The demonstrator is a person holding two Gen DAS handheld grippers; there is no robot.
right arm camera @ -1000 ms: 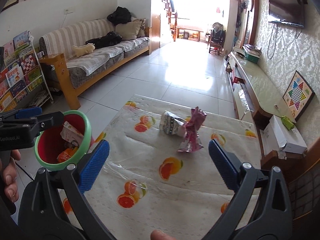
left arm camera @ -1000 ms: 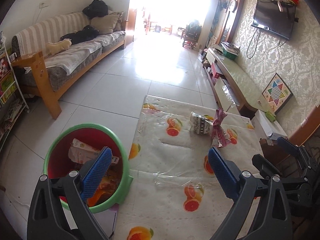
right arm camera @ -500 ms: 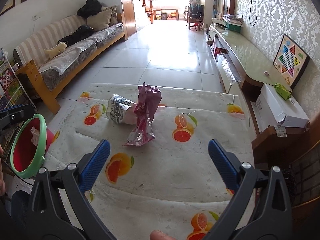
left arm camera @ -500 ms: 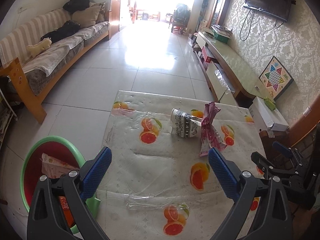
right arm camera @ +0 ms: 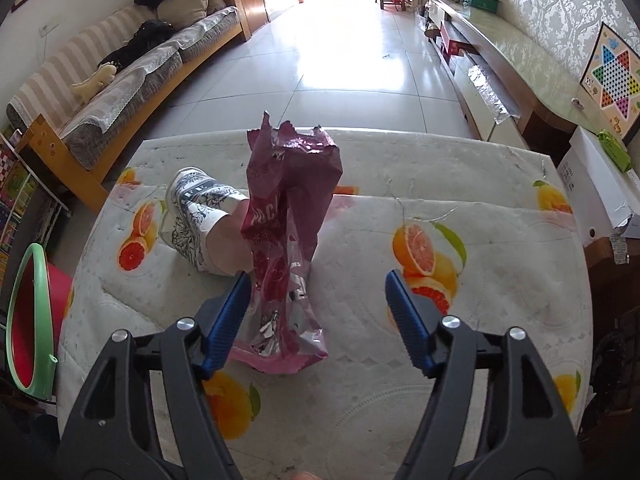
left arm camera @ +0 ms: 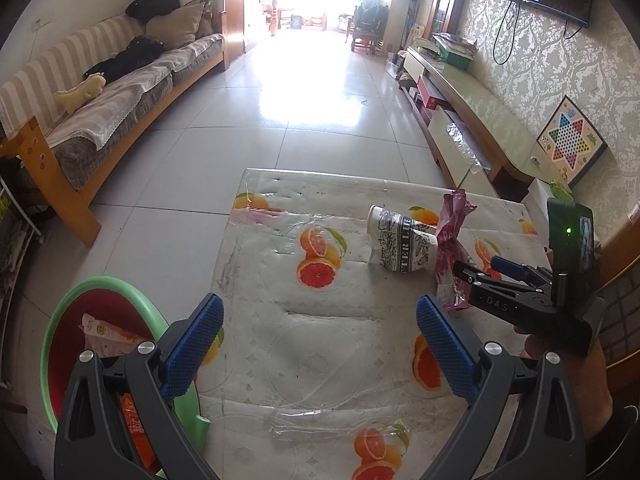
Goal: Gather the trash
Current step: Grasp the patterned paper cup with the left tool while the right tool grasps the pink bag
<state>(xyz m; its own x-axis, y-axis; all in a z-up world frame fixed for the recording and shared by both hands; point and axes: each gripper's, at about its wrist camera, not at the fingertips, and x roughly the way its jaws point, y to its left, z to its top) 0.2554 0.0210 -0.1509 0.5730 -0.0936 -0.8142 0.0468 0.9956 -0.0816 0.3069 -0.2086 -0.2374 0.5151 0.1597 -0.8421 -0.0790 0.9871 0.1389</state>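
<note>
Over table, right tongs [right arm camera: 318, 314] now closing around pink wrapper [right arm camera: 286, 240]; left tongs [left arm camera: 320, 344] gaping, empty.

Table [right arm camera: 480, 184] with cup [right arm camera: 196, 216], wrapper [right arm camera: 288, 232]

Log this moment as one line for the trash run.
right gripper: closing around pink wrapper, not pinched | left gripper: open, empty | cup: on table
</note>
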